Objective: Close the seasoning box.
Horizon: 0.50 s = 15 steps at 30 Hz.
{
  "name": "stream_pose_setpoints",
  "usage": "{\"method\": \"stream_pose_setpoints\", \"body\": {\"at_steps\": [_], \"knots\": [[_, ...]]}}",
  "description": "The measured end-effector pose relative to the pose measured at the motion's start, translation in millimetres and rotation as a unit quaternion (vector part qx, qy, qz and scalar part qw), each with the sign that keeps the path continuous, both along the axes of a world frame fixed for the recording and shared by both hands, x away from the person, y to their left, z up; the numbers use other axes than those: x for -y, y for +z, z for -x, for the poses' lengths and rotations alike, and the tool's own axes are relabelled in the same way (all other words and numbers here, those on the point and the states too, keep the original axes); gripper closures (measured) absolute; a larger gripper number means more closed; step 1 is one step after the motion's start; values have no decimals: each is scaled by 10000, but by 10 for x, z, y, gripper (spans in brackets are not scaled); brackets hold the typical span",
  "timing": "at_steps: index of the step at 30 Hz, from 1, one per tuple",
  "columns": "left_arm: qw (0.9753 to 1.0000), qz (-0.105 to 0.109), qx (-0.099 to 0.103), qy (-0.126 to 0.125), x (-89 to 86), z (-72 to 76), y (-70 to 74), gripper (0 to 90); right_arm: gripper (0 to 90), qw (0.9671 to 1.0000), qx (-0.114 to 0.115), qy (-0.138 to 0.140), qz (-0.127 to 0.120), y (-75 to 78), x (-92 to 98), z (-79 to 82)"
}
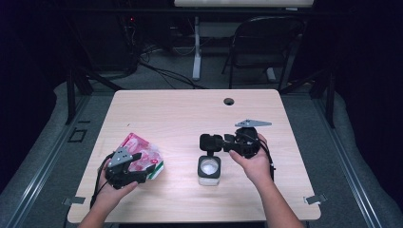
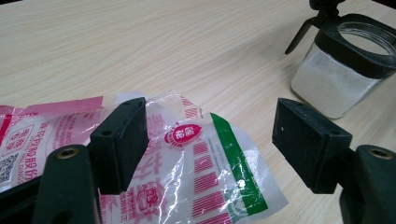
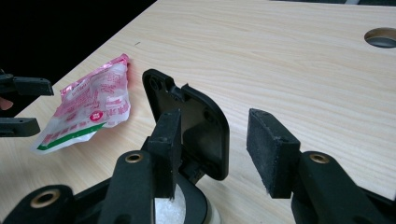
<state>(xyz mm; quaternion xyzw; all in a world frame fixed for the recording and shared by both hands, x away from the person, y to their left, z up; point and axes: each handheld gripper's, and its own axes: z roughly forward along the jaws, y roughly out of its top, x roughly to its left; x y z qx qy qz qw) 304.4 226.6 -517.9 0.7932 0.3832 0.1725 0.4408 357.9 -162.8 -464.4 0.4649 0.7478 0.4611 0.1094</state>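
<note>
Low in the left of the high view, the left gripper (image 1: 138, 176) hangs over the pink packet (image 1: 142, 153), jaws spread wide and empty. Right of centre, the right gripper (image 1: 211, 142) gapes beside the raised lid (image 3: 196, 123) of the open jar (image 1: 209, 170), gripping nothing.

In the left gripper view the pouch (image 2: 187, 172) runs off the lower left edge, partly behind one black finger (image 2: 119, 142), and the jar (image 2: 336, 79) is cut at the upper right. In the right gripper view the jar's body sits below the bottom edge, under its raised lid (image 3: 196, 126).
</note>
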Motion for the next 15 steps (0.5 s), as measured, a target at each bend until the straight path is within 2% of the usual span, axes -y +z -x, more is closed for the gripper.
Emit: {"method": "stream_pose_setpoints", "body": {"at_steps": [10,15], "knots": [[10000,-34,0,-5,-6,-3,-1,275,550,10000,-40,78,20,17,-86,-44],[10000,-40,-7,13,-6,-5,-8,279,562,9999,16,89,97,25,-130,-40]]}}
